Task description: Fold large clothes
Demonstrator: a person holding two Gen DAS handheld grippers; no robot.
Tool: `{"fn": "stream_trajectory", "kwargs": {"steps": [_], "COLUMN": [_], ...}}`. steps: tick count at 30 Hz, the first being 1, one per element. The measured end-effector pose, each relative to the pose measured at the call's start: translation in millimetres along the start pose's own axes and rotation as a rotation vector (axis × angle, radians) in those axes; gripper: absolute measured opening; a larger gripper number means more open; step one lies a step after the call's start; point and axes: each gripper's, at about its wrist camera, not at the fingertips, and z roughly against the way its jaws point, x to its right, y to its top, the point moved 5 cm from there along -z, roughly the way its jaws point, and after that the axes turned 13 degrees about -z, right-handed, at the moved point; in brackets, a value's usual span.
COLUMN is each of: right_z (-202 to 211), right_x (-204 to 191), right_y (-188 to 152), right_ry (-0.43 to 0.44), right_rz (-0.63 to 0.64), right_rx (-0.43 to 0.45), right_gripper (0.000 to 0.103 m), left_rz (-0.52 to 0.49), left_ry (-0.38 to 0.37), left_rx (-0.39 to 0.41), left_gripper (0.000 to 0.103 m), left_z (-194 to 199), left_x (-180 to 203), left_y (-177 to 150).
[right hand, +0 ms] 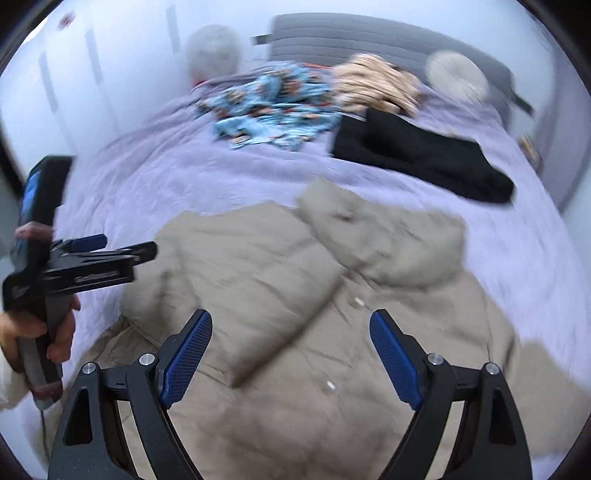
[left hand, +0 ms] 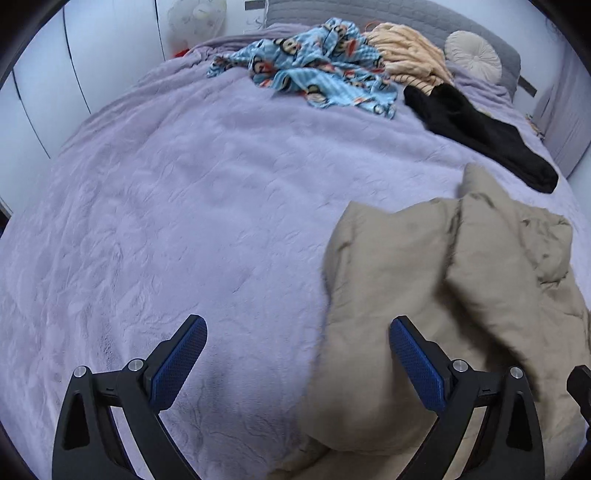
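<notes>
A beige puffer jacket (left hand: 424,295) lies crumpled on the lilac bedspread (left hand: 184,184), with a sleeve folded across its front (right hand: 280,295). My left gripper (left hand: 297,321) hovers open over the jacket's left edge, one pad above the cloth and the other above bare bedspread, holding nothing. My right gripper (right hand: 291,314) stands open above the middle of the jacket, its snap buttons showing between the fingers, and nothing is gripped. The right wrist view is blurred; in it the left gripper (right hand: 129,245) shows at the left, held by a hand (right hand: 55,332).
Toward the headboard (left hand: 369,14) lie a blue monkey-print garment (left hand: 317,66), a peach striped garment (left hand: 406,55), a black garment (left hand: 480,133) and a round cushion (left hand: 472,55). White wardrobe doors (left hand: 92,55) stand along the left. A wide stretch of bedspread lies left of the jacket.
</notes>
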Motion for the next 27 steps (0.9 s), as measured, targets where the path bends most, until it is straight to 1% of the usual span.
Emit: {"fn": "stream_trajectory", "kwargs": {"steps": [2,4,6,7,8,9,11,12,13,14,15,16,17,18,20,21,22,23,24,25,26,27], "right_z": [-23.4,-56.5,-79.5,-85.9,-86.1,-82.0,-70.8,-66.0,-61.4,-56.9,-53.9,-51.2,-48.4,-43.3,-28.4,-15.8,-5.7,1.7,6.5,4.8,0.5,-5.2], "right_x": [-32.4,-55.1,-56.4,-47.0,-29.8,-11.0,39.2,68.1,95.5,114.4,134.8,151.4,166.9,181.9,204.8,215.6,222.8,224.5,220.2,211.7,200.6,184.0], "right_y": [0.2,-5.9,-11.1,-8.6,-4.3,-1.2,2.9,0.6,-5.4,-12.7,-22.6,-34.6,-44.2,-55.0,-69.6,-74.8,-75.4,-74.5,-68.2,-58.9,-49.8,-40.9], "right_ry": [-0.04,-0.117,-0.204,-0.251,-0.297,-0.323,-0.349,-0.355,-0.31,-0.27,-0.247,-0.225,-0.208,-0.199,-0.156,-0.142,-0.134,-0.112,-0.067,-0.012,0.042,0.097], "right_rz": [0.103,0.213,0.276,0.267,0.222,0.161,-0.016,-0.108,-0.214,-0.3,-0.392,-0.467,-0.539,-0.621,-0.771,-0.848,-0.896,-0.915,-0.903,-0.871,-0.833,-0.772], "right_rx": [-0.009,-0.035,-0.047,-0.031,-0.01,0.004,0.02,0.011,-0.009,-0.027,-0.055,-0.078,-0.1,-0.115,-0.104,-0.081,-0.056,-0.033,-0.021,-0.027,-0.04,-0.056], "right_gripper": [0.09,0.09,0.088,0.087,0.087,0.087,0.088,0.088,0.088,0.088,0.088,0.088,0.088,0.088,0.088,0.088,0.082,0.071,0.046,0.034,0.031,0.025], "left_rz": [-0.009,-0.008,-0.005,-0.004,-0.007,-0.013,-0.027,-0.034,-0.043,-0.049,-0.053,-0.055,-0.057,-0.059,-0.044,-0.032,-0.021,-0.014,-0.019,-0.036,-0.064,-0.095], "left_ry": [0.03,0.042,0.051,0.053,0.054,0.055,0.041,0.034,0.04,0.045,0.051,0.054,0.048,0.041,0.034,0.007,-0.023,-0.06,-0.098,-0.13,-0.146,-0.142], "left_rx": [-0.025,-0.035,-0.034,-0.035,-0.037,-0.038,-0.036,-0.038,-0.04,-0.041,-0.045,-0.05,-0.055,-0.059,-0.041,-0.024,-0.004,0.019,0.035,0.047,0.052,0.045], "left_gripper": [0.1,0.1,0.1,0.1,0.1,0.1,0.1,0.1,0.1,0.1,0.1,0.098,0.09,0.084,0.056,0.05,0.043,0.041,0.041,0.041,0.041,0.041], "left_z": [-13.3,-20.9,-24.8,-26.8,-28.7,-29.9,-33.2,-33.9,-33.4,-32.1,-32.0,-30.9,-28.5,-24.3,-9.2,-1.2,6.1,11.5,15.1,16.2,14.2,8.2], "left_x": [-2.8,0.2,1.5,2.5,2.6,2.9,6.2,8.3,10.8,13.3,13.0,12.7,12.3,10.8,5.6,3.5,2.4,3.7,7.7,15.6,25.8,37.1], "left_y": [-12.6,-23.7,-28.9,-30.9,-32.1,-32.7,-28.4,-29.2,-30.0,-30.5,-29.5,-28.9,-27.5,-25.2,-18.5,-13.5,-7.1,0.1,7.3,14.4,19.7,23.1]}}
